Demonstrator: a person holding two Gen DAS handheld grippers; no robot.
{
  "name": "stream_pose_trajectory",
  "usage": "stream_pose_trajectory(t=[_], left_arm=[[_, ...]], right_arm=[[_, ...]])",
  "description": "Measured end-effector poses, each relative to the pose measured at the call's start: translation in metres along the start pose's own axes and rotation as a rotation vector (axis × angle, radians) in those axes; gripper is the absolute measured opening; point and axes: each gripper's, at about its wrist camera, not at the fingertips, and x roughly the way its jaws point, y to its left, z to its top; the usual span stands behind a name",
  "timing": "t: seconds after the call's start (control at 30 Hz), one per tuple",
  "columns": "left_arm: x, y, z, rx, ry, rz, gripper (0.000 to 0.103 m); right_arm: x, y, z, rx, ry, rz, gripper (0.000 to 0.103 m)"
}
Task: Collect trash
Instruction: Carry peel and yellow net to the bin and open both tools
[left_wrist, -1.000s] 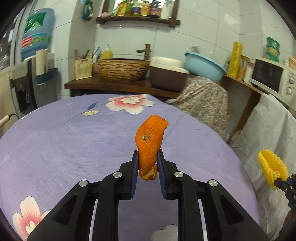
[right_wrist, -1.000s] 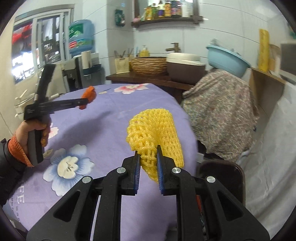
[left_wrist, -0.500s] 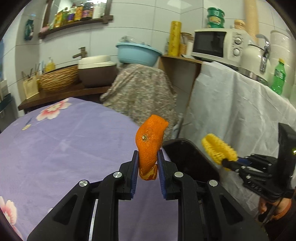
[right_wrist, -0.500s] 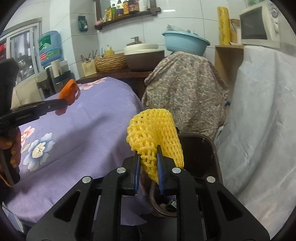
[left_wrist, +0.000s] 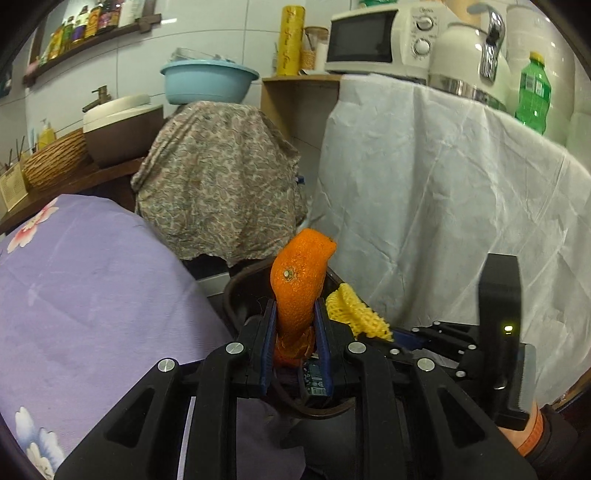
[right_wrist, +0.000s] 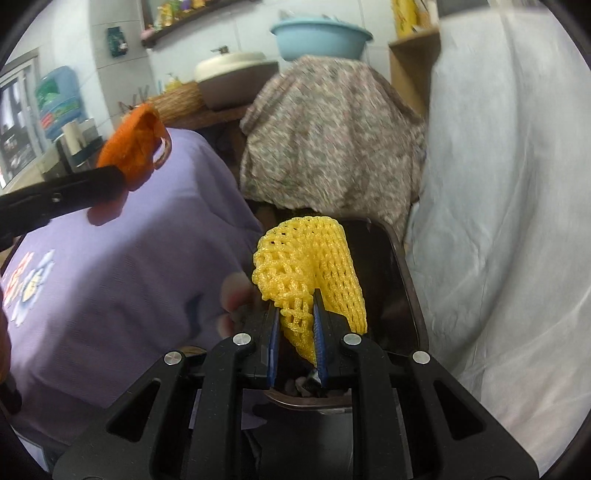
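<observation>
orange peel (left_wrist: 299, 280) sits clamped in the left hand-held gripper (left_wrist: 294, 332) at frame centre; the right hand-held gripper (right_wrist: 295, 325) pinches yellow foam net (right_wrist: 310, 258) above the dark bin (right_wrist: 402, 266).

Bin (right_wrist: 410, 280) set on floor between table (left_wrist: 92, 295) at left and draped counter (left_wrist: 443, 184) at right. Cloth-covered object (left_wrist: 221, 184) placed behind bin. Basin (left_wrist: 208, 79) set on top of it. Microwave (left_wrist: 373, 40), kettle (left_wrist: 469, 59), bottle (left_wrist: 533, 96) ranged on counter.
</observation>
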Motion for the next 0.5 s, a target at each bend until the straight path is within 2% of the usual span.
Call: stream_pose_trajectory(t=[0.2,0.5], left_arm=[[0.028,-0.018,-0.006,0.017,0.050,-0.008,0.020],[0.054,-0.018,-0.017,0.013,0.121,0.007,0.020]], right_arm=[[0.049,-0.025,-0.017,0.055,0.102,-0.026,0.017],[0.116,-0.044,-0.036,0.075,0.214,-0.059,0.017]])
